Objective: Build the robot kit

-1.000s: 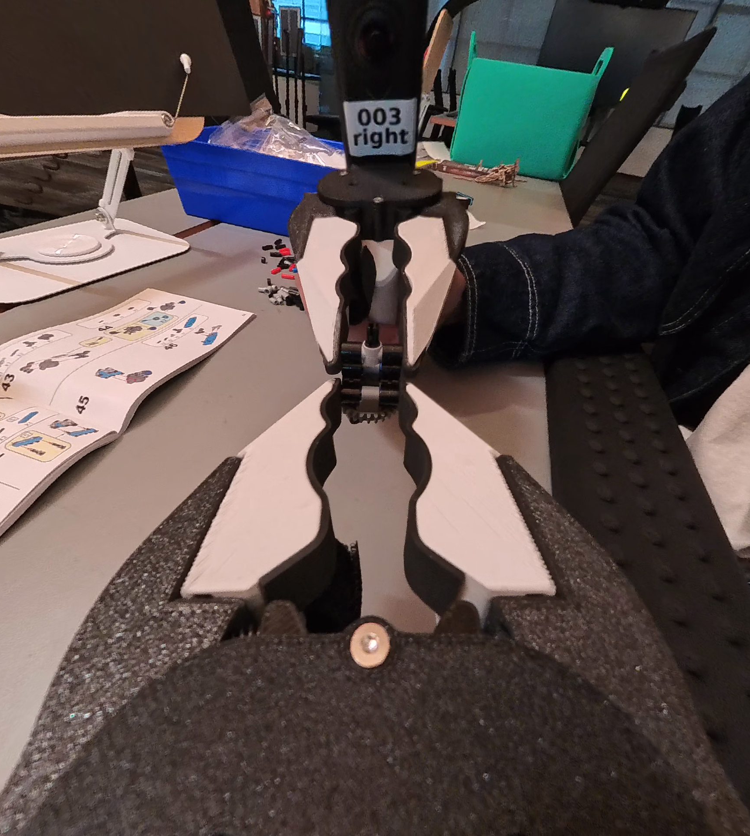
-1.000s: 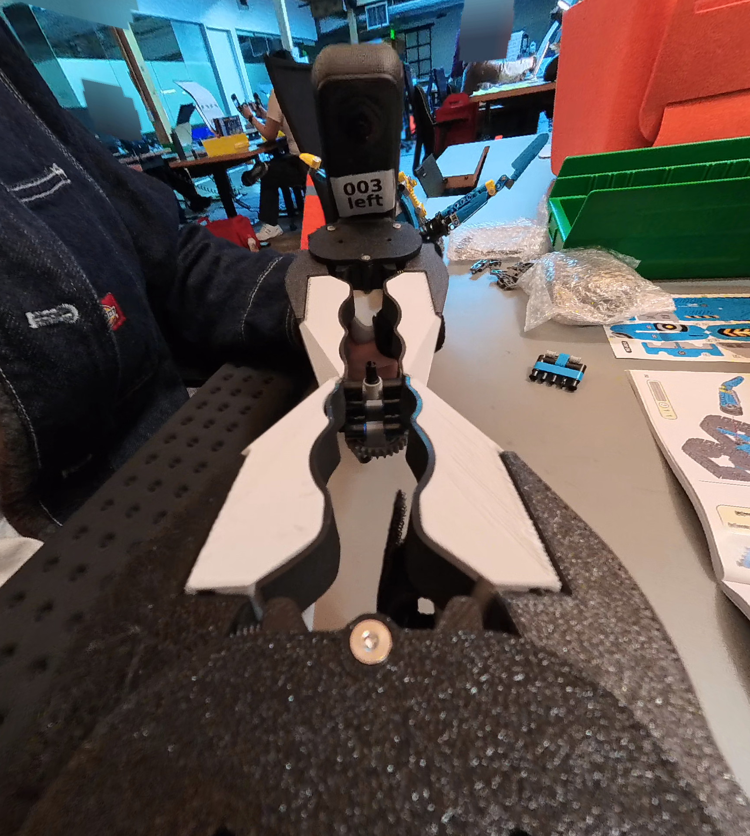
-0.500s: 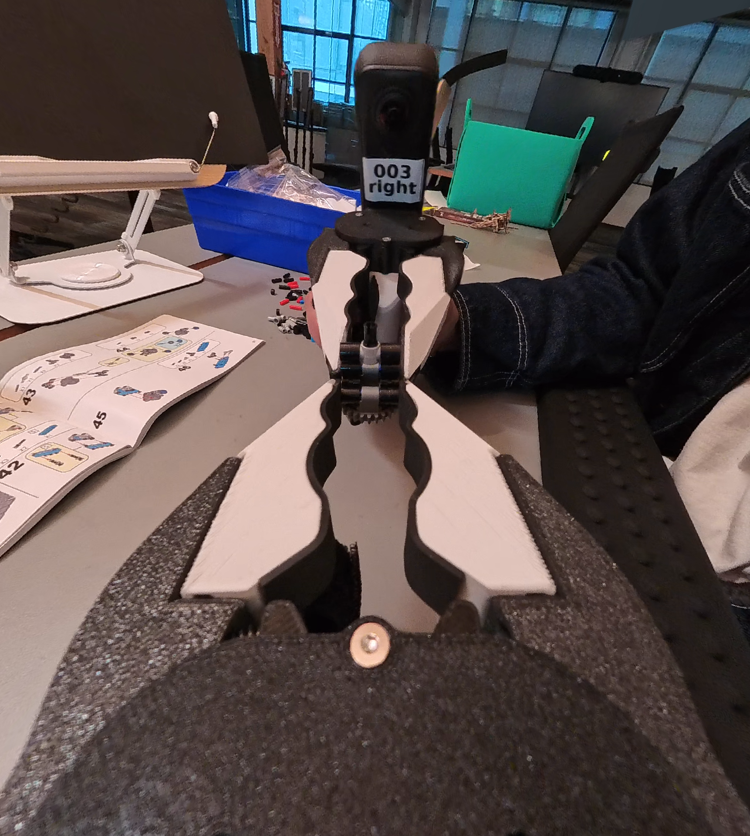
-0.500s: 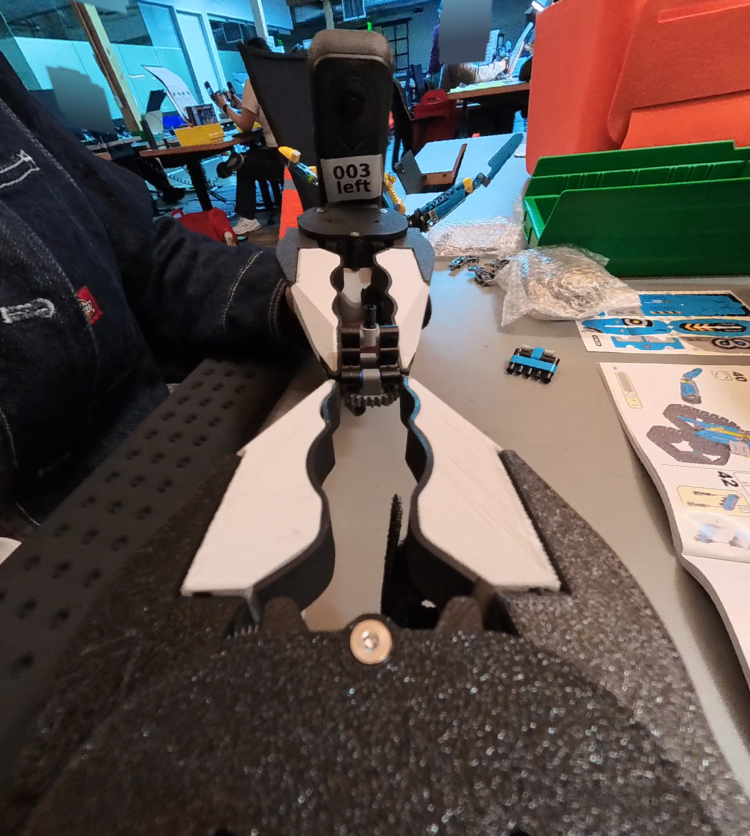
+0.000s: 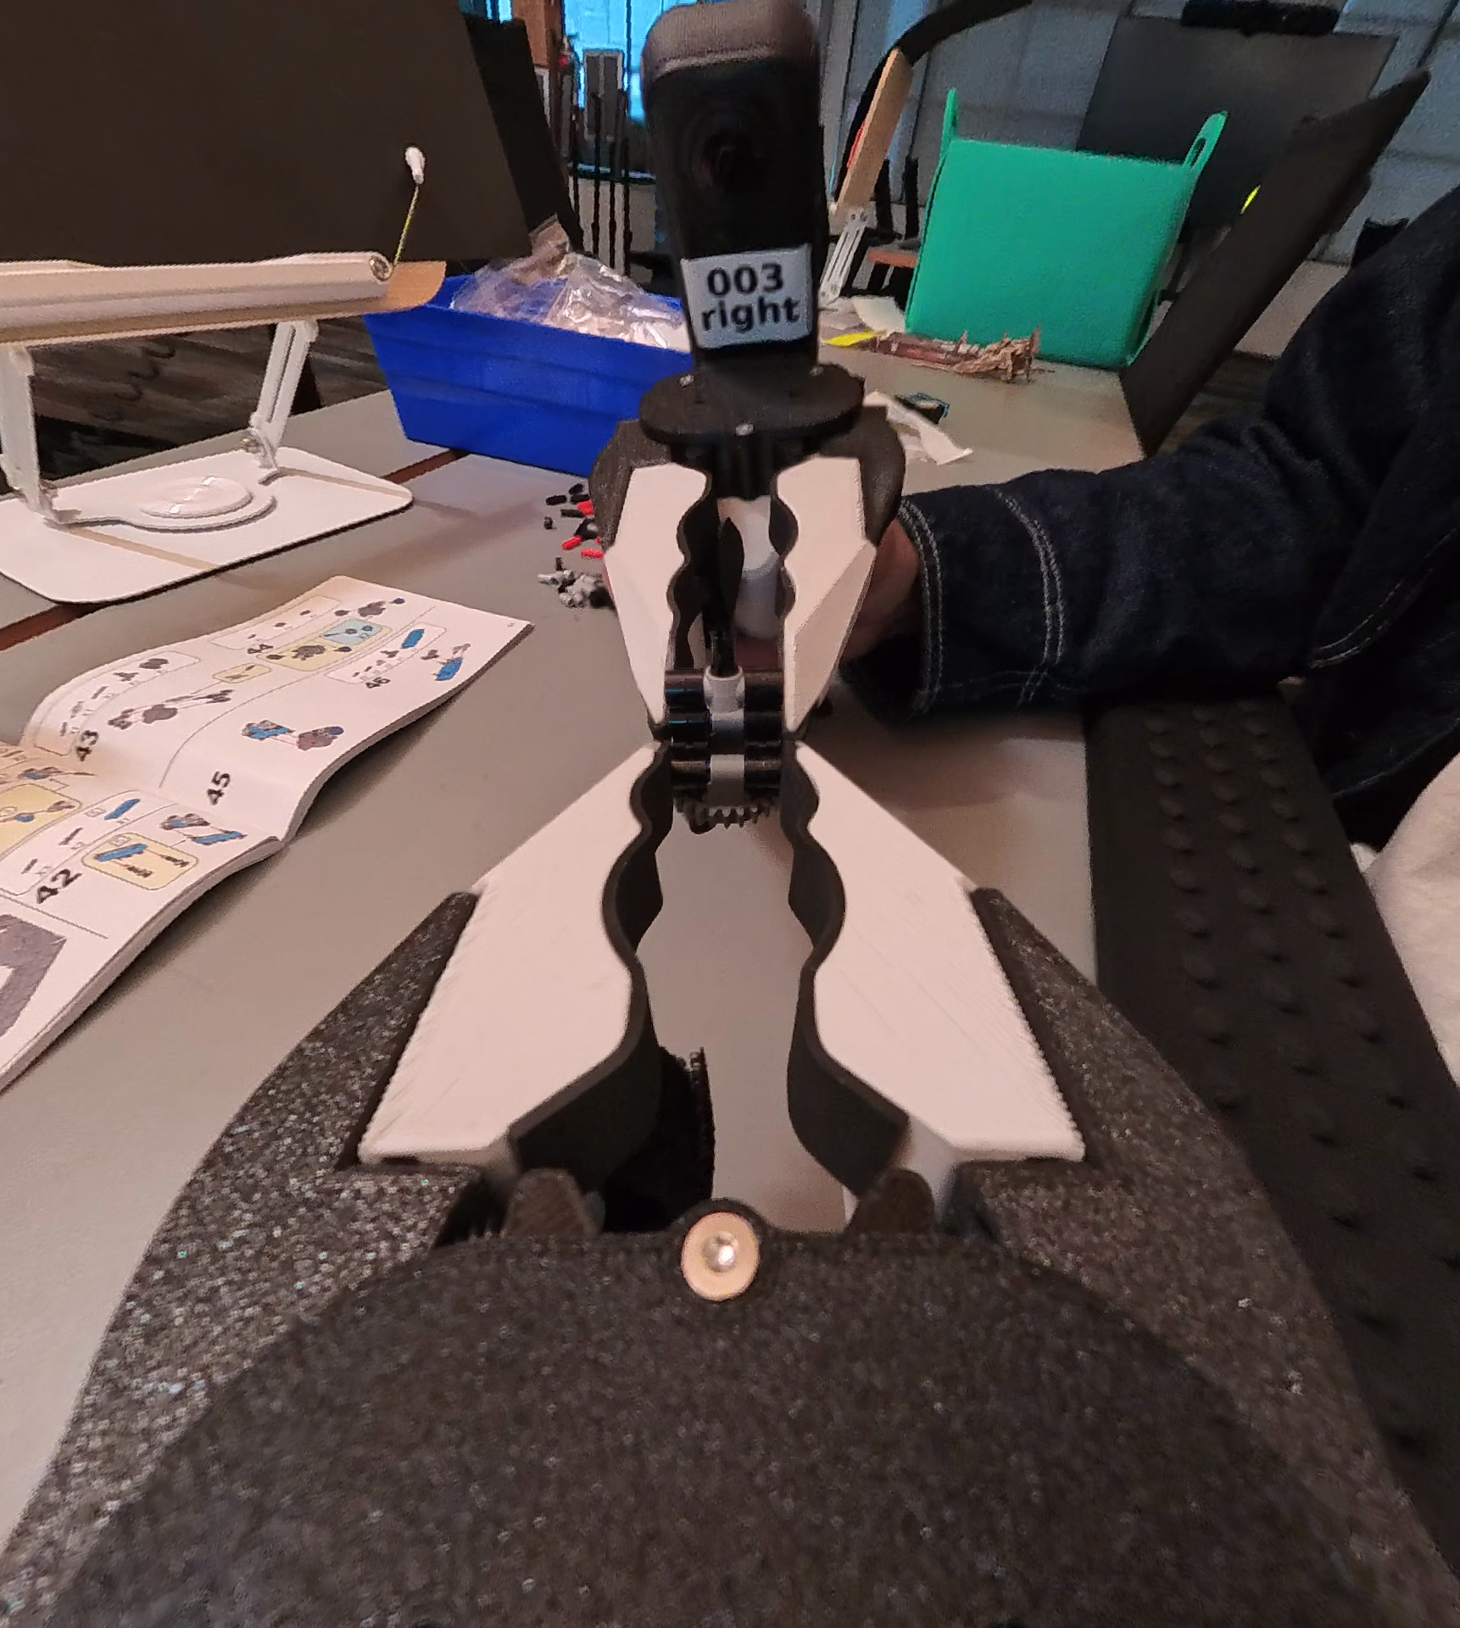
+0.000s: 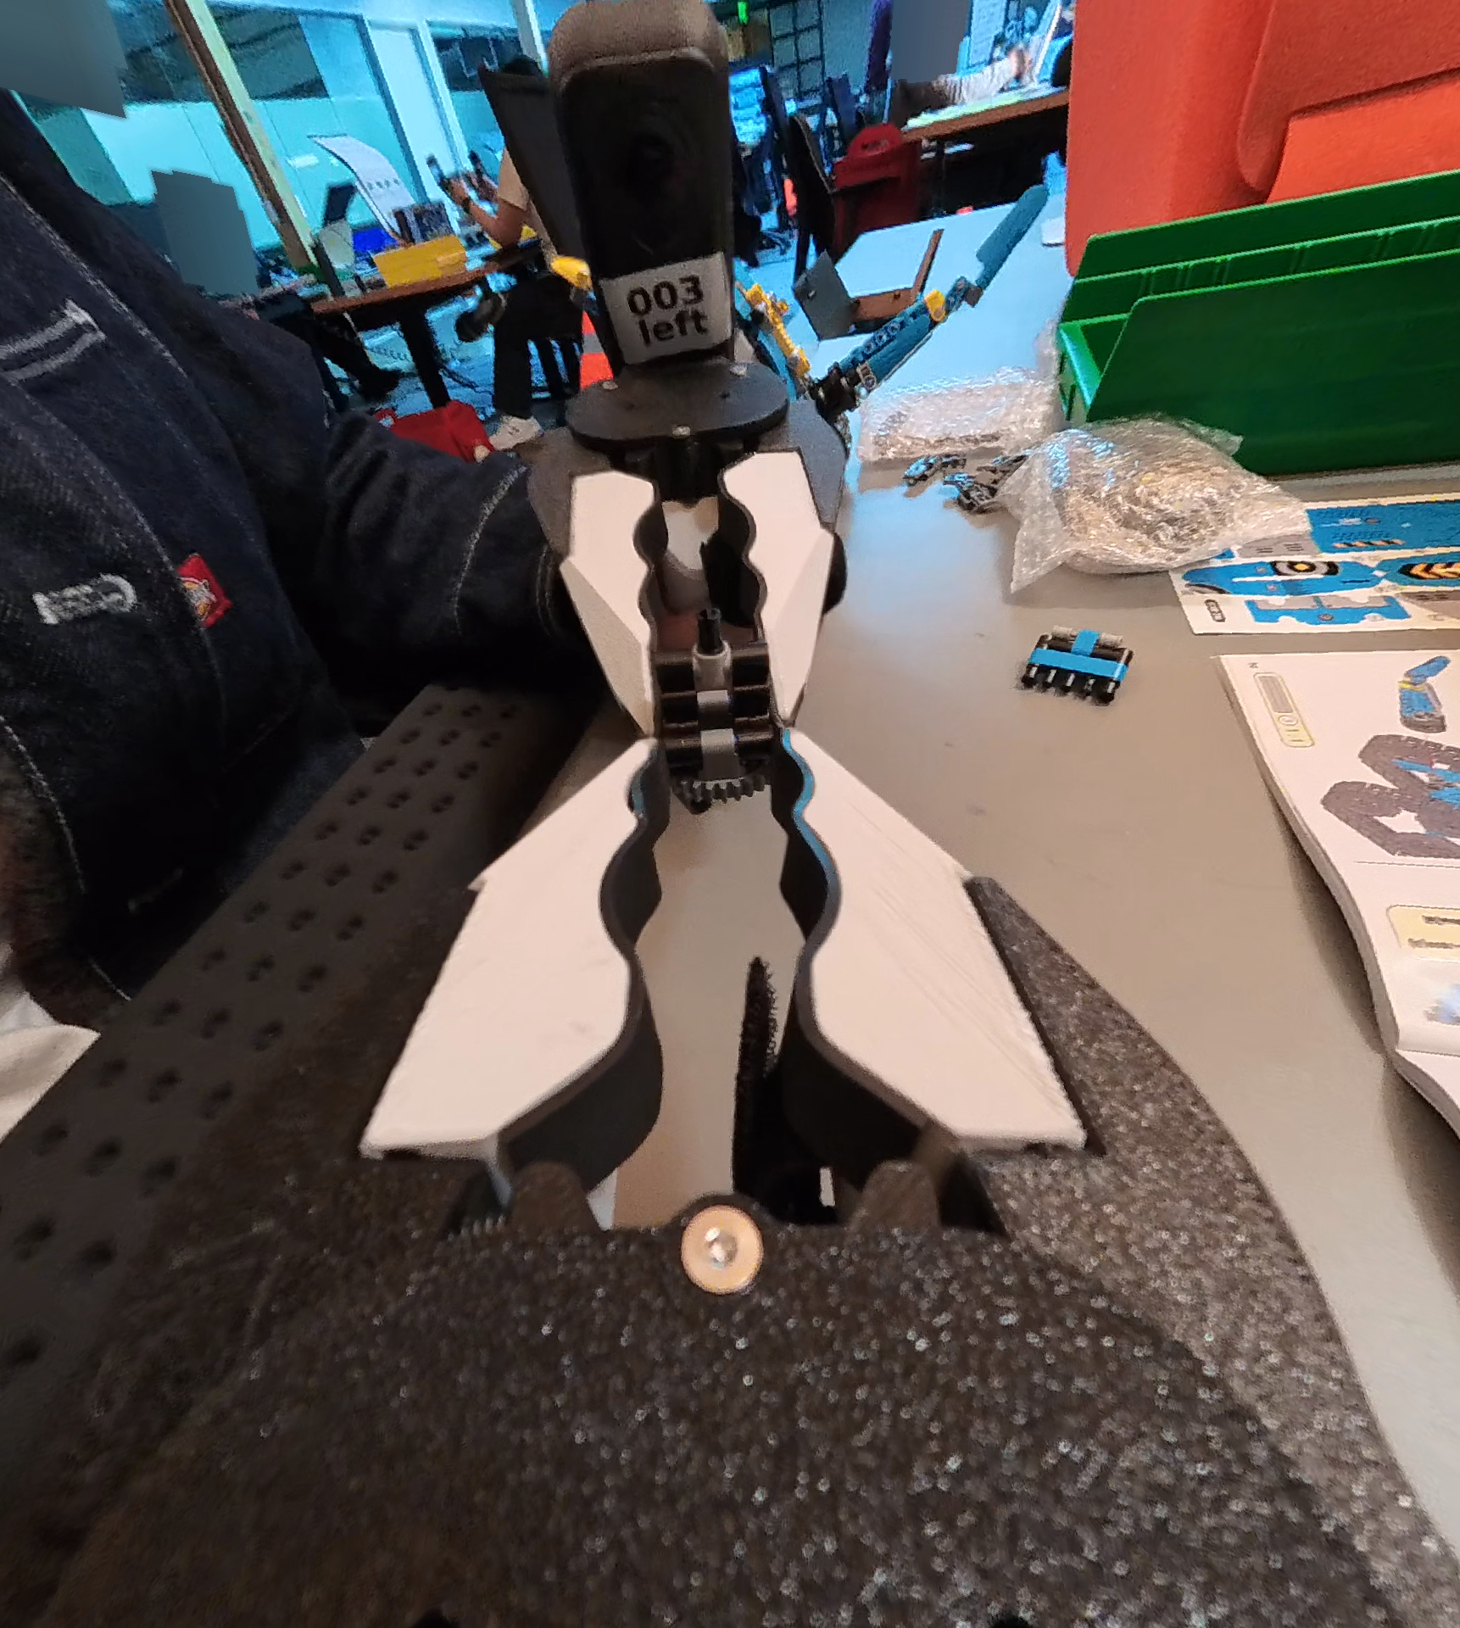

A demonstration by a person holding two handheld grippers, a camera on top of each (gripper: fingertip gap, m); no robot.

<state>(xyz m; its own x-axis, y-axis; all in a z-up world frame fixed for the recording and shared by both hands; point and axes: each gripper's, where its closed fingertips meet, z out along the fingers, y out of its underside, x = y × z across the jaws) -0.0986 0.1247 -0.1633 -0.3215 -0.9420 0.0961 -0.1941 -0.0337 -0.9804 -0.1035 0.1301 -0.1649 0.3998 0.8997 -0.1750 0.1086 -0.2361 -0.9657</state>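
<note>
The left gripper (image 5: 722, 780) and right gripper (image 5: 722, 683) meet tip to tip above the grey table (image 5: 339, 925), both clamped on one small black-and-grey toothed brick assembly (image 5: 722, 744). An open paper instruction booklet (image 5: 180, 749) lies left; a blue plastic bin (image 5: 515, 388) stands behind it.

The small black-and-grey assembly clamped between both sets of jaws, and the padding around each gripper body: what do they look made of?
Toothed assembly: looks like moulded hard plastic, slightly glossy, with crisp gear teeth. Padding: apparently dark closed-cell foam, matte, with a speckled, grainy surface.
</note>
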